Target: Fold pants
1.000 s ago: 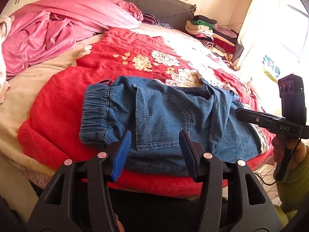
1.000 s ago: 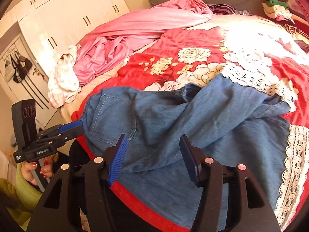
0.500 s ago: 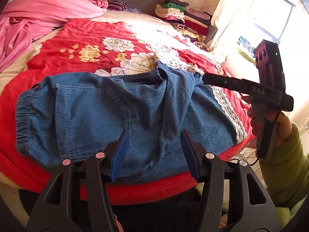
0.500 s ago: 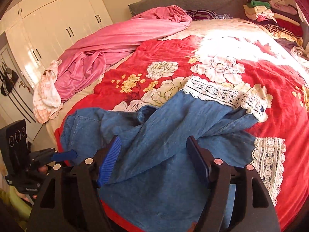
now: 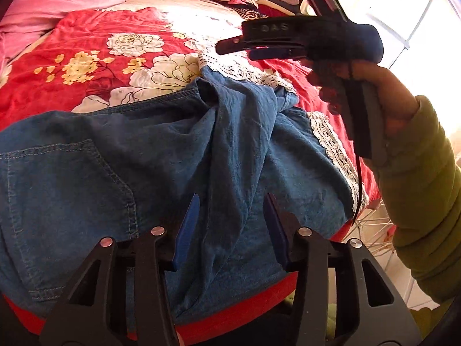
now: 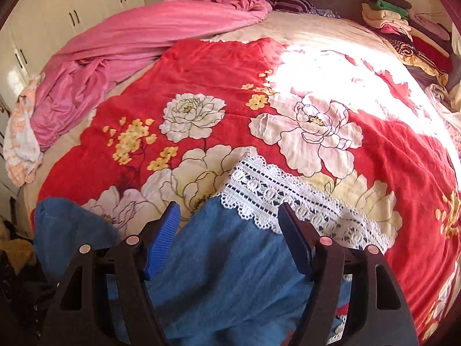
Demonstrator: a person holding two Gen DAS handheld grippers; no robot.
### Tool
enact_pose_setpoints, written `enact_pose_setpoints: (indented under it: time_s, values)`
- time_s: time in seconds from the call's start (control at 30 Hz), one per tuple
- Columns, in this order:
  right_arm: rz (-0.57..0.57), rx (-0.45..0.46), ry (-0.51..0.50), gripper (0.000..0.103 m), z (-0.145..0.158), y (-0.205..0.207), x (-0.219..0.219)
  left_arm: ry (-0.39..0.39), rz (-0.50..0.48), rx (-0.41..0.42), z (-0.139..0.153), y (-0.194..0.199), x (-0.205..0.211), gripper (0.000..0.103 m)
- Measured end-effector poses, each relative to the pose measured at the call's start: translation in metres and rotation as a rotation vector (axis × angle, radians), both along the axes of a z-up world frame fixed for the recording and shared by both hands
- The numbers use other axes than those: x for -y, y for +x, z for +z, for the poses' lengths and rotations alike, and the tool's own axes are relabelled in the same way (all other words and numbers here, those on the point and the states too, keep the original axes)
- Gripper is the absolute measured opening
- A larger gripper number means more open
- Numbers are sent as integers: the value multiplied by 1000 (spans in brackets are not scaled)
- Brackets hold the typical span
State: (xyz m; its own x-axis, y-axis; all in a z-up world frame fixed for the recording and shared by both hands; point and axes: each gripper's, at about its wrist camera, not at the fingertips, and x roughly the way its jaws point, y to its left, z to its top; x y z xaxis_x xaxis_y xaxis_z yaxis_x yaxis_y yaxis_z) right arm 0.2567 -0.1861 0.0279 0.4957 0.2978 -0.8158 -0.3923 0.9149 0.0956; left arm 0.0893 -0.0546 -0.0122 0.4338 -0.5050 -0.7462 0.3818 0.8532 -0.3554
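I look through both wrist cameras at a bed covered with a red blanket (image 6: 219,66) that has big white and yellow flowers. The pants (image 5: 121,173), blue denim with a white lace hem (image 6: 288,199), lie crumpled along the lower part of both frames, close to the near edge of the bed.

In the left wrist view, my left gripper (image 5: 230,225) is at the bottom centre of the frame, above a raised fold of the denim that runs up toward the centre. Its jaws have just been closing a little, but they are still apart and the blue pads do not press on the cloth. A back pocket is visible at the lower left of this frame.

My right gripper (image 6: 227,236) stands at the bottom centre of its own view, over one leg just below the lace hem. Its jaws are wide apart and hold nothing; the cloth is only seen between them. In the left view the same gripper appears at the upper right, held by a hand (image 5: 386,92) with a green sleeve (image 5: 426,196).

A pink blanket (image 6: 149,37) lies at the upper left of the right view, and a pile of folded clothes (image 6: 403,20) at the upper right.
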Motion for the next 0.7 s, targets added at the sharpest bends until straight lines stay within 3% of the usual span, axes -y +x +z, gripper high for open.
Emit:
enact_pose_setpoints:
  time_s: [0.13,0.33,0.37,0.4,0.43,0.47,0.5,0.7]
  values:
    - [-18,-64,-45,69,-18,36,-16,-12,-6,-40,-7,10,-1,29]
    - [-78,-114,-172,68,-42,66,-34,4,-21,-59,-10,16,-2,29]
    - [-84,-123,-182,65,-46,70,-35,9,-25,-59,-10,18,-2,29]
    - [-89,-132,-179,46,-50,73,-33,15,-28,-56,-10,18,-2,29]
    - [-94,-131,-184,35,-53,75,-31,19,-32,-54,-10,19,-1,29]
    - [-89,-124,-173,30,-53,76,-28,22,-36,-50,-11,20,-1,29]
    - [-93,-117,-150,11,-51,75,-23,21,-36,-47,-11,21,-2,29]
    - [-147,-43,40,9,-12,42,15,-11,-48,-33,-13,21,-7,29]
